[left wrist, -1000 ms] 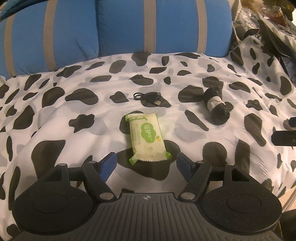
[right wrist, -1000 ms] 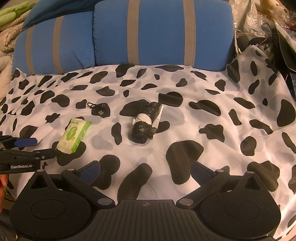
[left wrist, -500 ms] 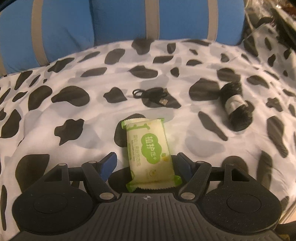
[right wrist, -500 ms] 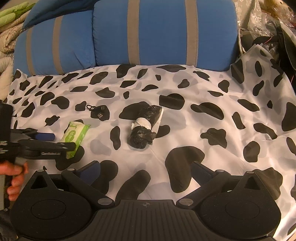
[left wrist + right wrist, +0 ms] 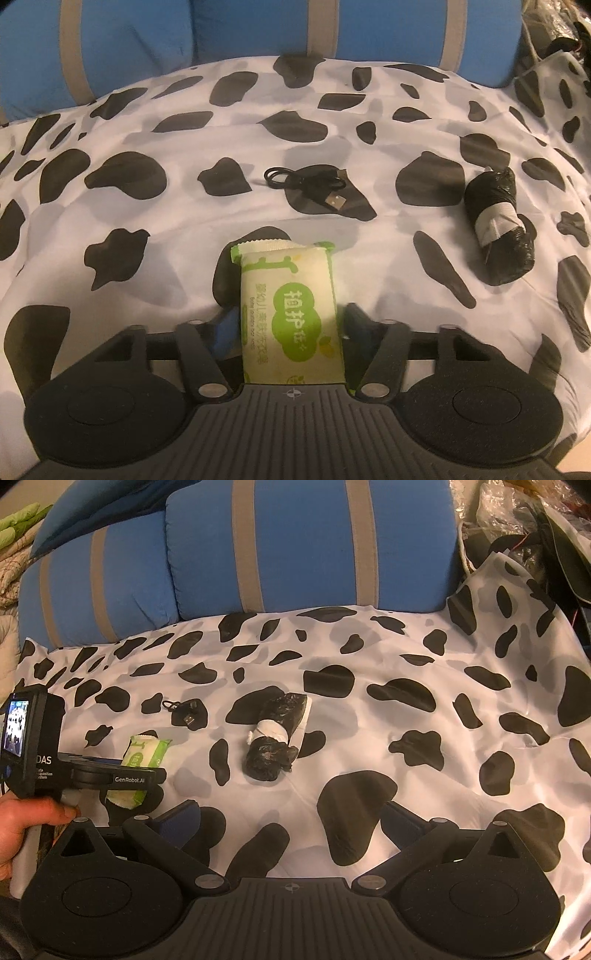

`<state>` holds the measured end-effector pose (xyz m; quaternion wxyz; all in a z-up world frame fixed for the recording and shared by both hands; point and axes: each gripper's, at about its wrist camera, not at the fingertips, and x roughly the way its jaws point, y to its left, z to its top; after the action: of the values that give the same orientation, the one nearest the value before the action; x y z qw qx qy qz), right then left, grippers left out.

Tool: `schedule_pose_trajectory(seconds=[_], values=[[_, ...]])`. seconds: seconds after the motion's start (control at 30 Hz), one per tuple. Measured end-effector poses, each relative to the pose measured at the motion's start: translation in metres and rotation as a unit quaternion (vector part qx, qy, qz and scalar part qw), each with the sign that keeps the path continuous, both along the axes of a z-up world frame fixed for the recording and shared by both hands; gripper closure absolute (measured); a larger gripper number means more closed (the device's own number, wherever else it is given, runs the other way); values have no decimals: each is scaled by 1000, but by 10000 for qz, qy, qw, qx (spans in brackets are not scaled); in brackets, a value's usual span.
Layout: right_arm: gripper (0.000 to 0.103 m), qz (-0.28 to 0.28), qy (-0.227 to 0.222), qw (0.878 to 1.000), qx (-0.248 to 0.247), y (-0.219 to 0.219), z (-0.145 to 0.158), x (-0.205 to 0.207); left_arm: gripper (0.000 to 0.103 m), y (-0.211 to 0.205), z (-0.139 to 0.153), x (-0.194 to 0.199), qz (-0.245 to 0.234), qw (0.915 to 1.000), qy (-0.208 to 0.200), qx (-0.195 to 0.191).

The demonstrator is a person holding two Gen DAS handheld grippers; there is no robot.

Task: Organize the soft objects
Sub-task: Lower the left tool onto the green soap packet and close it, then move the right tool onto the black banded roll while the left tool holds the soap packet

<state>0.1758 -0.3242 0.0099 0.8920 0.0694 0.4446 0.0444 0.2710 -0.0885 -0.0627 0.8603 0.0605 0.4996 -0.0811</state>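
A green and cream tissue pack (image 5: 291, 295) lies on the cow-print blanket (image 5: 147, 258). My left gripper (image 5: 290, 317) straddles it, jaws closing, with the blue pads (image 5: 226, 326) against the pack's long sides. The right wrist view shows the same pack (image 5: 146, 753) inside the left gripper (image 5: 110, 777), which a hand (image 5: 22, 823) holds. A black plastic bundle with a white band (image 5: 277, 734) lies mid-blanket, to the right of the pack (image 5: 498, 229). My right gripper (image 5: 291, 816) hangs open over bare blanket in front of that bundle, with nothing between its fingers.
A coiled black USB cable (image 5: 310, 184) lies just beyond the pack. Blue cushions with grey stripes (image 5: 306, 542) line the back of the blanket. Clutter of bags and dark items (image 5: 535, 524) fills the far right. Folded bedding (image 5: 14, 528) sits at the far left.
My left gripper moved forward and down over the tissue pack, then its jaws narrowed from a clear gap to touching the pack's sides. The right gripper stayed where it was.
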Motion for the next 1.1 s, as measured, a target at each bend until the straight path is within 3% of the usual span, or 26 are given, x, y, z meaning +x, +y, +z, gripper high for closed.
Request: schedule_pose_trajectory(seconds=[0.03,0.3,0.93,1.1], values=[[0,3,-6,10000,10,0,0,0,55,0,1,0,-12,10000,8,11],[0,46,-37,10000,20,7,0,1,56,-2,8,-7,-217,9997,28,-117],[0,290,-529,9982,-58,48,5,10,56,30,77,-61,-496,9933,-709,-771],[0,265,-637,9970,-357,57,-4,11,56,33,91,-74,-587,9920,-851,-719]])
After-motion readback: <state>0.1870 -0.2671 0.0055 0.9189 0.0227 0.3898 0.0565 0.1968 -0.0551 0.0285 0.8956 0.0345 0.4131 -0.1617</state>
